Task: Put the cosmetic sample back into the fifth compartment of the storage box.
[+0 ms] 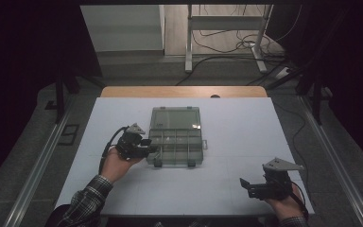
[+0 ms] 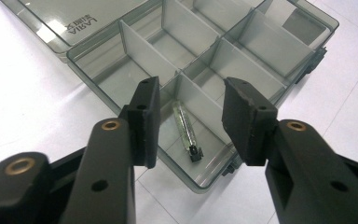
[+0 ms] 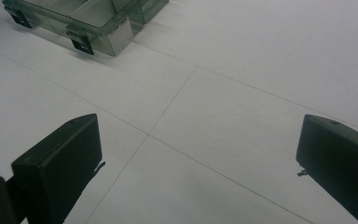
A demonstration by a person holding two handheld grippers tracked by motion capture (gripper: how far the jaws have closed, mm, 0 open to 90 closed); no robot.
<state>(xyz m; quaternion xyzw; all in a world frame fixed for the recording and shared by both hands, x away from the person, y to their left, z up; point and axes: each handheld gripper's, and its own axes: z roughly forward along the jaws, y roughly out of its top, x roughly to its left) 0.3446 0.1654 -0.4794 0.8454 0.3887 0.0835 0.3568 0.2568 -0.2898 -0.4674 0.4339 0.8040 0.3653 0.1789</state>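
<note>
Hovering over the near corner of a smoky clear plastic box (image 2: pixel 121 74), the left gripper (image 2: pixel 190 122) holds its matte black jaws apart with nothing between the pads. Below the gap, a small glass tube (image 2: pixel 185 127) with a dark cap lies loose in a corner compartment, beside a thin grey divider. Farther off, the right gripper (image 3: pixel 198 158) stands wide open over the smooth white table (image 3: pixel 242 56).
</note>
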